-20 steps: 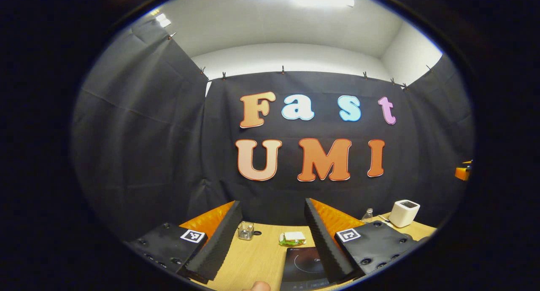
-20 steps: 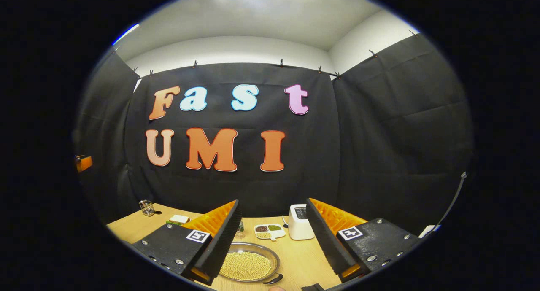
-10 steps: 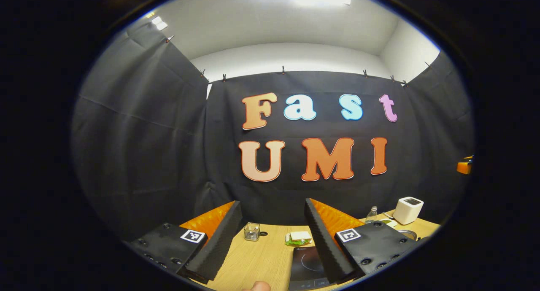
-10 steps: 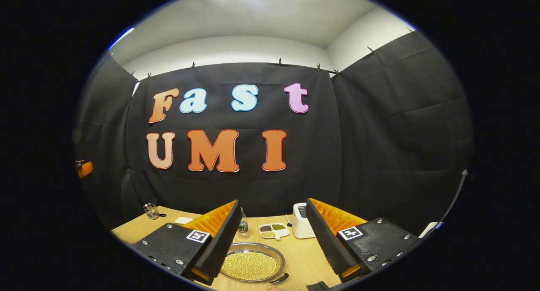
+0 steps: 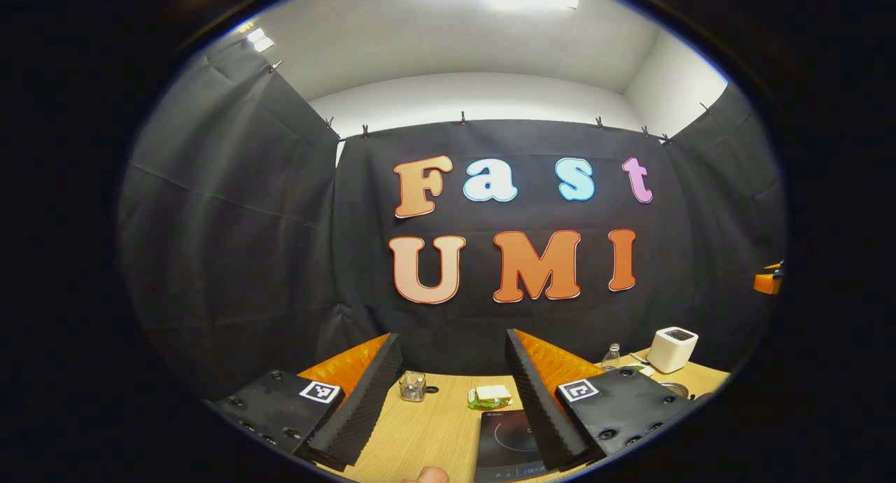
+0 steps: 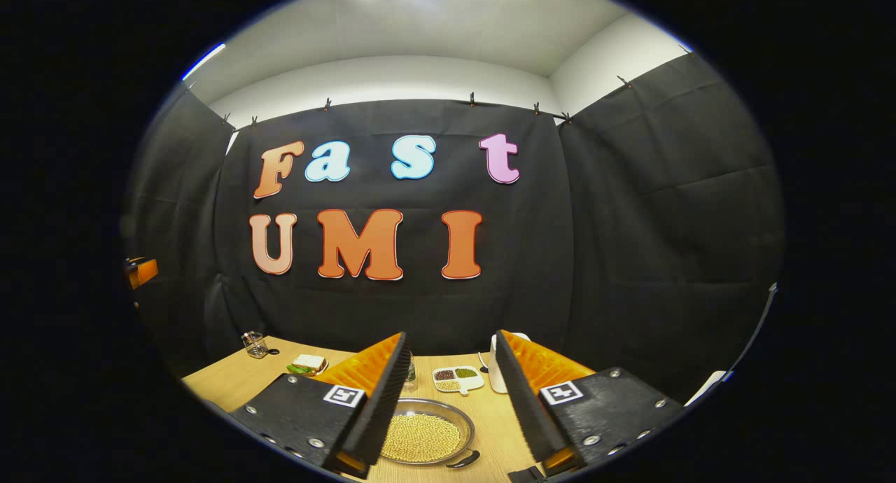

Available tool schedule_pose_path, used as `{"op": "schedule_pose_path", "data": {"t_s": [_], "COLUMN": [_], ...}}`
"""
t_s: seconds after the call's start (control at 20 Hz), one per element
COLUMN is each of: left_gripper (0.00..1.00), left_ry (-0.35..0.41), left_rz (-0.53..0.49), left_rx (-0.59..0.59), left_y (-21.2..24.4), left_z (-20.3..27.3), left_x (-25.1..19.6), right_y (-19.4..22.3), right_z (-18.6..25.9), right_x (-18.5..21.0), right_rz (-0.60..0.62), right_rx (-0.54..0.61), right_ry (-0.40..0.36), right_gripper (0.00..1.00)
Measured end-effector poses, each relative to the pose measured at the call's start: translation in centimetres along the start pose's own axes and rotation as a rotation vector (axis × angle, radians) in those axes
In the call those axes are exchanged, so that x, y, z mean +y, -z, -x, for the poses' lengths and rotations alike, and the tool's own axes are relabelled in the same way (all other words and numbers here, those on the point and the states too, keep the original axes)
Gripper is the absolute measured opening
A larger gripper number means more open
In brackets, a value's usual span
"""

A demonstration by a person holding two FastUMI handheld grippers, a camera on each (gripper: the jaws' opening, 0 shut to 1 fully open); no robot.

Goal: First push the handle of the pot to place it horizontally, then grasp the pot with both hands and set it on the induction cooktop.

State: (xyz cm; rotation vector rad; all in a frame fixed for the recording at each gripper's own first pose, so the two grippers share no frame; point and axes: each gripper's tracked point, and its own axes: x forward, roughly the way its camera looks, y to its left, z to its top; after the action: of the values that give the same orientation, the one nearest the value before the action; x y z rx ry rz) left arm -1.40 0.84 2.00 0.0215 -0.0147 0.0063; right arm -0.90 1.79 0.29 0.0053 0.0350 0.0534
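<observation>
A shallow metal pot [image 6: 427,437] full of yellow beans sits on the wooden table [image 6: 231,381], low in the right gripper view. Its dark handle [image 6: 465,459] pokes out at the near right of the rim. My right gripper [image 6: 448,350] hangs open above the pot, with nothing between its fingers. The black induction cooktop [image 5: 507,437] lies flat on the table in the left gripper view, partly hidden by one finger. My left gripper [image 5: 453,350] stands open over the table, holding nothing. A sliver of the pot [image 5: 675,388] peeks out at the far right of that view.
At the back of the table stand a white appliance [image 5: 672,348], a small bottle [image 5: 611,357], a divided dish of beans [image 6: 458,379], a sandwich on a plate [image 5: 490,397] and a glass cup [image 5: 413,386]. A fingertip [image 5: 427,474] shows at the bottom edge.
The right gripper's fingers have drawn somewhat closer together and the view has shifted slightly right. The left gripper view swayed a little and came back.
</observation>
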Motion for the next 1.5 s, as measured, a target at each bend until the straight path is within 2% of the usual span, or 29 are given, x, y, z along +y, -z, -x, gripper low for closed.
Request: {"op": "schedule_pose_path", "data": {"t_s": [0.1,0.2,0.25,0.35,0.45,0.8,1.5], "left_gripper": [0.99,0.98,0.99,0.99,0.99,0.99,0.99], "left_ry": [-0.002,-0.008,-0.011,-0.014,-0.015,-0.01,-0.016], "left_rz": [0.0,-0.002,0.0,0.004,0.006,0.023,0.024], "left_rx": [0.007,0.006,0.004,0.001,0.003,0.013,0.024], "left_y": [0.2,0.1,0.1,0.2,0.3,0.9,1.8], "left_z": [0.1,0.2,0.2,0.2,0.3,0.4,0.3], "left_x": [0.2,0.5,0.5,0.7,0.9,1.1,1.6], "right_y": [0.8,1.6,2.4,4.0,5.9,14.9,31.5], "right_z": [0.1,0.0,0.1,0.1,0.4,0.9,1.4], "right_x": [0.2,-0.5,-0.5,-0.2,0.5,2.8,3.3], "right_rz": [-0.01,-0.029,-0.028,-0.015,0.008,0.002,-0.03], "right_rx": [0.01,0.025,0.037,0.061,0.093,0.254,0.539], "right_ry": [-0.016,0.003,0.009,0.008,-0.008,-0.078,-0.083], "right_gripper": [0.52,0.23,0.13,0.03,0.0,0.0,0.0]}}
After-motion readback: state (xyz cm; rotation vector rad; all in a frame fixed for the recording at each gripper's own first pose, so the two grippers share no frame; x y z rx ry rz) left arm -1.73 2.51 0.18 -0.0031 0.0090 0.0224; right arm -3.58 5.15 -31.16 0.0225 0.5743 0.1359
